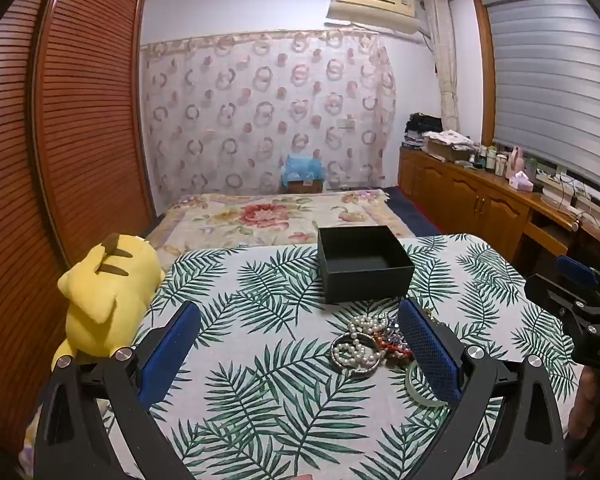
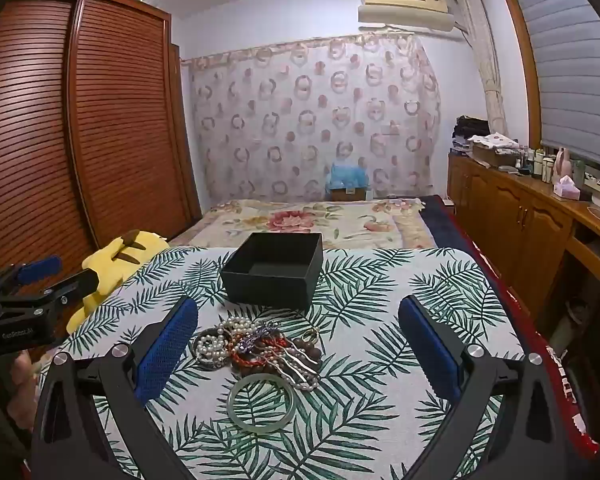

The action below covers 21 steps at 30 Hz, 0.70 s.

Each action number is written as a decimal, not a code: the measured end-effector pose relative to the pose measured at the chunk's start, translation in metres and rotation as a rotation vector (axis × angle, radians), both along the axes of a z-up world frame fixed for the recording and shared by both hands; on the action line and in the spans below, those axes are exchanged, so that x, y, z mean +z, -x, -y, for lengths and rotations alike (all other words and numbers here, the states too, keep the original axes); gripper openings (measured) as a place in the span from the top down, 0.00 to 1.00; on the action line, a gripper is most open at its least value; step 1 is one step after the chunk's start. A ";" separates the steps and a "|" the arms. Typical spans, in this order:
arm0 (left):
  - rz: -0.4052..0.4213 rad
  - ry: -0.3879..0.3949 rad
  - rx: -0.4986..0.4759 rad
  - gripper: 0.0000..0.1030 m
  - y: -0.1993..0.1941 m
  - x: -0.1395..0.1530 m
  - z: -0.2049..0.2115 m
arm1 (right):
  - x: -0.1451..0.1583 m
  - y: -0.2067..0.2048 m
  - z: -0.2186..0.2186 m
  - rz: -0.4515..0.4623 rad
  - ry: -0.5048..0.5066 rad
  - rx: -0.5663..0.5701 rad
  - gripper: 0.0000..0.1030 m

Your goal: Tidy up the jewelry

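Nearest the front edge of the counter (image 2: 440,280), which is draped in a white cloth printed with green palm fronds, lies a pale green translucent jade-like bangle (image 2: 260,403), flat on the cloth and just clear of the heap behind it. It looks rigid, smooth and probably slippery and brittle, so the sounder hold would be across its rim at one side, with the pads squeezing the band rather than the open middle. Behind it sits a tangled heap of jewelry (image 2: 256,346): white pearl strands, red and brown bead bracelets and thin silver pieces, all overlapping. These look light and limp; lifting one strand would likely drag its neighbours, so a loop at the heap's outer edge seems the better place to pinch. The right gripper (image 2: 298,344) hovers over the heap with its jaws wide apart and holds nothing. The left gripper (image 1: 300,344) hangs toward the counter's left side, jaws likewise spread and empty. Farther back, near the far edge, stands an open, empty square black cardboard box (image 2: 274,276), apart from the heap.
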<state>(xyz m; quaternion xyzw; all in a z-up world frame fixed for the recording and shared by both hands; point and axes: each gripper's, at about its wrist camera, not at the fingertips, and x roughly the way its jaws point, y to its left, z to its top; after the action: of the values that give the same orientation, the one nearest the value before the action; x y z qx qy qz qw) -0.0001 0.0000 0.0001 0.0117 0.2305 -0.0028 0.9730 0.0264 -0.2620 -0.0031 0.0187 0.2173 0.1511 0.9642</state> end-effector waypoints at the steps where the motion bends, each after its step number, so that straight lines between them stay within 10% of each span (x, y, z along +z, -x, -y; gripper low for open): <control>1: -0.001 -0.001 0.001 0.07 0.000 0.000 0.000 | 0.000 0.000 0.000 0.000 0.000 0.000 0.02; 21: 0.006 -0.003 -0.001 0.07 -0.001 0.000 0.000 | 0.001 -0.001 0.000 -0.005 -0.004 0.000 0.02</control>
<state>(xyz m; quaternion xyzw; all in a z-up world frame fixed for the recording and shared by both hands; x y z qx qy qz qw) 0.0007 0.0003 0.0001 0.0134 0.2278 -0.0028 0.9736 0.0269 -0.2625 -0.0026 0.0209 0.2192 0.1516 0.9636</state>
